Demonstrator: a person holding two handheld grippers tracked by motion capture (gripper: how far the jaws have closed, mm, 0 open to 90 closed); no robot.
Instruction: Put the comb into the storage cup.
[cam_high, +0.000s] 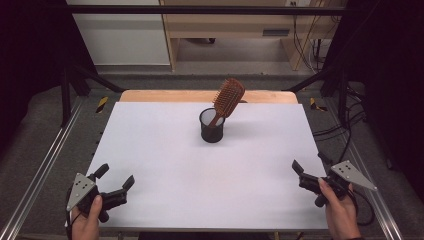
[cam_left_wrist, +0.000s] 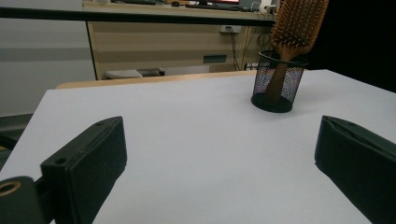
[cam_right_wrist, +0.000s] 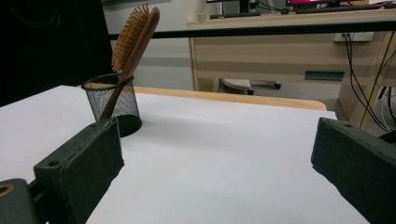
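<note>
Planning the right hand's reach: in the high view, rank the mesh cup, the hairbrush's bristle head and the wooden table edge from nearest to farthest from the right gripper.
From the right gripper:
1. Mesh cup, mid-table, nearest.
2. Hairbrush's bristle head, leaning up and back out of the cup.
3. Wooden table edge, a strip beyond the white sheet, farthest.
</note>
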